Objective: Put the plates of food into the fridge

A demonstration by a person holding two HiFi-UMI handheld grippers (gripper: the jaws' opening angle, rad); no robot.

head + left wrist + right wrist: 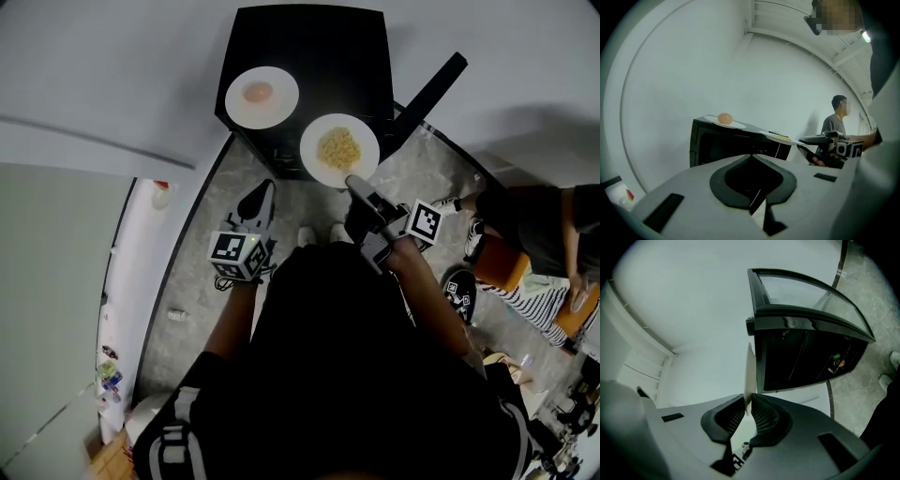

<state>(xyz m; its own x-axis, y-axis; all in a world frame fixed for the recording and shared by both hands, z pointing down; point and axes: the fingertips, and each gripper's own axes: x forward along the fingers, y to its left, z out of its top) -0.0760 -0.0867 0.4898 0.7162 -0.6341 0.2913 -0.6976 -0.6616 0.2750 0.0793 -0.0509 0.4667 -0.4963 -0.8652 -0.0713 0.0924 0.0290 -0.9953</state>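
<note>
Two white plates are in play. One, bearing a round pale-orange food (pixel 257 95), rests on top of a black box-shaped appliance (pixel 319 47) and also shows in the left gripper view (pixel 725 120). The other plate, with yellow noodles (pixel 339 148), hangs level off the appliance's near corner, and my right gripper (pixel 352 182) is shut on its near rim. In the right gripper view that plate (pixel 749 369) is edge-on between the pads (pixel 761 416). My left gripper (pixel 258 197) hangs lower left of the appliance, shut and holding nothing (pixel 751 161).
A black door or bar (pixel 427 97) juts out from the appliance's right side. At the left stands a white fridge door (pixel 141 281) with a bottle (pixel 161 194) and small items on its shelves. A person (pixel 530 225) sits at the right over the grey stone floor (pixel 206 206).
</note>
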